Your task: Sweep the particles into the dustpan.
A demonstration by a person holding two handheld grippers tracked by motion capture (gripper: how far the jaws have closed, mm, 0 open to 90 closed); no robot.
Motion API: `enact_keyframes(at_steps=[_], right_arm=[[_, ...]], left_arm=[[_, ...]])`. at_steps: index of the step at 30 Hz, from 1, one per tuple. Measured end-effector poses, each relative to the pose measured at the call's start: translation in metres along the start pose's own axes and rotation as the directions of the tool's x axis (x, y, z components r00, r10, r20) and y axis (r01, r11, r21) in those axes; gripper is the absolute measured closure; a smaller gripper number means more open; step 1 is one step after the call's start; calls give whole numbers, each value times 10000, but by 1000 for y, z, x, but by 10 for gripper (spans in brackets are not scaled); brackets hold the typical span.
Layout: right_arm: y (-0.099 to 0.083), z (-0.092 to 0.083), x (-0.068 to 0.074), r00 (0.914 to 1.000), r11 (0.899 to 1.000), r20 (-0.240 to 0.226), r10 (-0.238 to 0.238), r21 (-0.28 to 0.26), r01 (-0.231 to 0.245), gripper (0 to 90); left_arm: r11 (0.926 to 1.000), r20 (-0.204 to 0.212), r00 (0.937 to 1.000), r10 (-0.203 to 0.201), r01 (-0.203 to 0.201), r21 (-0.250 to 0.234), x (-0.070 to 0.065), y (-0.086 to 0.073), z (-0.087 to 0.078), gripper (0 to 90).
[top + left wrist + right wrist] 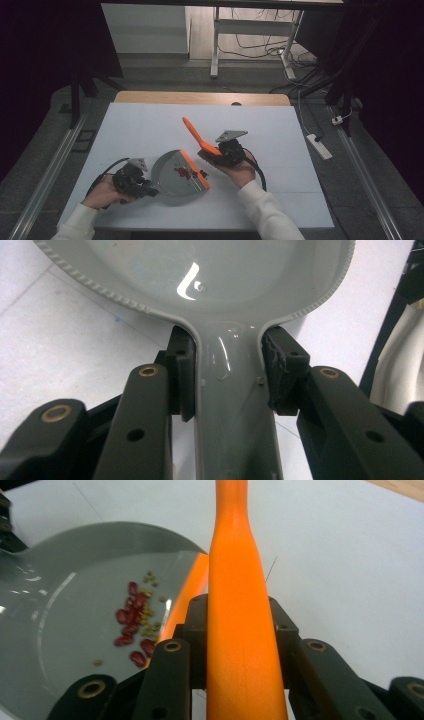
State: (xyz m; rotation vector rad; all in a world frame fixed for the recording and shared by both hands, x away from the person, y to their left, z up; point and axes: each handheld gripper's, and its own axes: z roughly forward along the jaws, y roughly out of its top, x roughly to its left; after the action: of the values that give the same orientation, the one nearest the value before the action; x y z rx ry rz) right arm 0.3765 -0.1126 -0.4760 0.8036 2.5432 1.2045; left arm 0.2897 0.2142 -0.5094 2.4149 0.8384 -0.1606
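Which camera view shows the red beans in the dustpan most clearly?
The right gripper view: the red beans lie close and sharp on the grey dustpan, with small yellowish grains. The high view shows them as a small red patch. In the left gripper view, the pan's handle and rear appear.

A lab: dark curtains [45, 60], floor cables [260, 50], power strip [320, 146]

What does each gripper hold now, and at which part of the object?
The left gripper holds the grey plastic dustpan by its handle, near the pan. The right gripper holds the orange plastic brush by its long handle.
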Motion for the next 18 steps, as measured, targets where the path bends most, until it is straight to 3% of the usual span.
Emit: enact_keyframes(at_steps=[13, 18], right_arm=[[-22, -7, -8, 9977, 9980, 605, 306, 535, -339, 703], [-27, -2, -3, 9982, 9964, 528, 295, 775, -335, 703]], left_arm=[[10000, -3, 10000, -55, 55, 30, -5, -9, -6, 614], [9999, 7, 10000, 17, -17, 129, -7, -7, -4, 615]])
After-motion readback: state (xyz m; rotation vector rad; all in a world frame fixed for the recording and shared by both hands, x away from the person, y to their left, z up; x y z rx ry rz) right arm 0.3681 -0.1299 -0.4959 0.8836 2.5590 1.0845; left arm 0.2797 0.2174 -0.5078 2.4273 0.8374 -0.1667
